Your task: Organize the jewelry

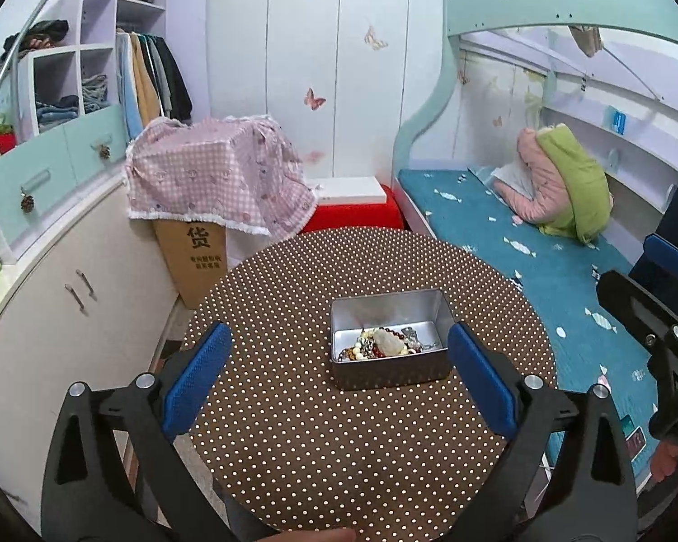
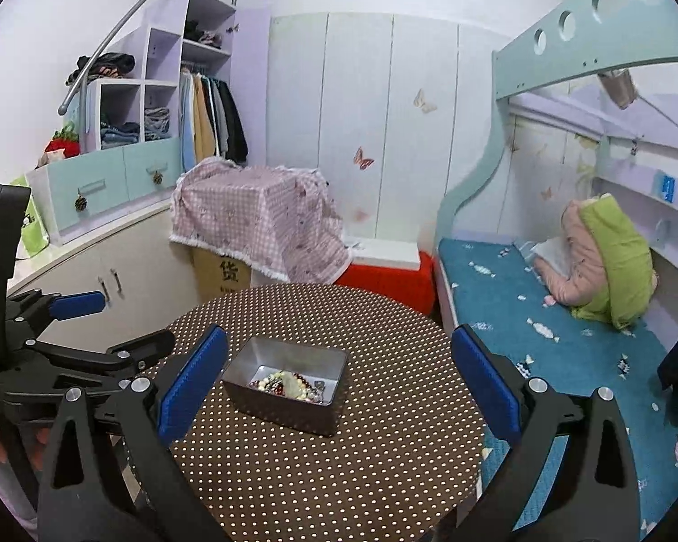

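An open metal tin (image 1: 434, 368) stands on the round brown polka-dot table (image 1: 339, 451). Inside lies a heap of jewelry (image 1: 384, 345): bead strings and a pale pendant. My left gripper (image 1: 341, 361) is open and empty, held above the table with the tin between and beyond its blue fingers. In the right wrist view the tin (image 2: 280, 411) with the jewelry (image 2: 289, 384) sits left of centre. My right gripper (image 2: 339, 366) is open and empty above the table. The left gripper (image 2: 104, 325) shows at the left of that view.
A bed with a blue cover (image 1: 542, 262) runs along the table's right side. A cardboard box under pink checked cloth (image 1: 212, 176) and a red stool (image 1: 352, 214) stand behind the table. White cabinets (image 1: 68, 298) are on the left.
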{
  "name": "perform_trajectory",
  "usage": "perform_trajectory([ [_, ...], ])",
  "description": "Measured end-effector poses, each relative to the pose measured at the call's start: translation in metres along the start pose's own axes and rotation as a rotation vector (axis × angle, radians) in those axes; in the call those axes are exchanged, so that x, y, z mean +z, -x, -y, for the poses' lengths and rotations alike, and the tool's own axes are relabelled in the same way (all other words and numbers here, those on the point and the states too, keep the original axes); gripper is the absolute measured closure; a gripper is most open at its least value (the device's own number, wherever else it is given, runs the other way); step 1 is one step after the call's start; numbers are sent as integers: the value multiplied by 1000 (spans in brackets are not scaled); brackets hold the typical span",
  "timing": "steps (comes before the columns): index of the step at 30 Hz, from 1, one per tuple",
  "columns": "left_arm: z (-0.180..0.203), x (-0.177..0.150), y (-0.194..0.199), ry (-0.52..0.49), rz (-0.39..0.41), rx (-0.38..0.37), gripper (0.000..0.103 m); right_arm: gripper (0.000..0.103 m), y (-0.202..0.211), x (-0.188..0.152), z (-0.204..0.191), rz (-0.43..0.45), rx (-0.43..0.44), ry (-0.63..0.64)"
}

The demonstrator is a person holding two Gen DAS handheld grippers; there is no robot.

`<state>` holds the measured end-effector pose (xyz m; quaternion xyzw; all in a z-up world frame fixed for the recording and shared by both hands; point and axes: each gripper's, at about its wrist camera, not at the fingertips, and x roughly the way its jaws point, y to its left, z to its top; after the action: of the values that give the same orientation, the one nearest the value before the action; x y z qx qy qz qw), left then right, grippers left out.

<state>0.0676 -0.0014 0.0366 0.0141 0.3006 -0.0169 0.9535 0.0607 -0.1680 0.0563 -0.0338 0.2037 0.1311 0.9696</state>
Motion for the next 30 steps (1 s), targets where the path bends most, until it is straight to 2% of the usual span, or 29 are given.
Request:
perform_trajectory([
  [9, 1, 4, 19, -2, 52, -2, 6, 8, 10, 2, 0, 37, -24, 3],
  [30, 2, 7, 19, -6, 60, 4, 6, 8, 13, 3, -5, 35, -30, 16],
])
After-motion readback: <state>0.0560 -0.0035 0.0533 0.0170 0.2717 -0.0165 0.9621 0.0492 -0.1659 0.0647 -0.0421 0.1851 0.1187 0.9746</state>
